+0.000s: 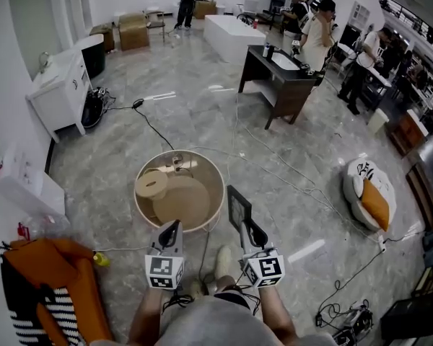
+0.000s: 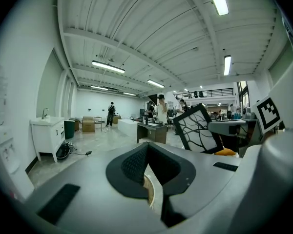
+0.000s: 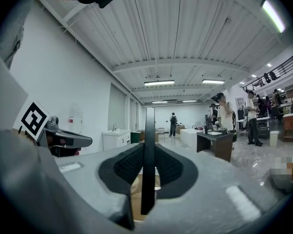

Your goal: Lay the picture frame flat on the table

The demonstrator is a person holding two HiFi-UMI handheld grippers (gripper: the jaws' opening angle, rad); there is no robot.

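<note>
Picture frame (image 1: pixel 239 207), black-bordered, pinched along one edge by the right tongs (image 1: pixel 254 233) and held upright in the air, not lying on anything. In the head view it stands just beside the right-hand rim of the round counter (image 1: pixel 218 186) and leans a little to the left. Whether it touches that rim cannot be told.

Right gripper view: the frame (image 3: pixel 148 150) appears edge-on as a thin dark vertical bar. Both pads are pressed against its sides, and the pale wood of the counter shows below.

Left gripper view: the frame's face (image 2: pixel 199 130) is visible to the right, white with a black branching pattern, and tilted. The left tongs (image 2: pixel 145 147) are pressed together at the tips with nothing between them; a strip of the counter's rim shows through the gap beneath.

Head view: the left tongs (image 1: pixel 172 227) hang over the near rim of the counter, level with the right pair and apart from the frame. Each pair carries a cube with square markers nearest the person.

On the counter, a round wooden disc (image 1: pixel 151 184) lies at the left, and some small items too small to tell sit at the far side.

Surroundings: grey marble floor (image 1: pixel 202 114) crossed by cables, an orange seat (image 1: pixel 58 280) at lower left, a white sink cabinet (image 1: pixel 61 92) by the left wall, a dark desk (image 1: pixel 278 78) beyond the counter, and several people standing at the back of the room.
</note>
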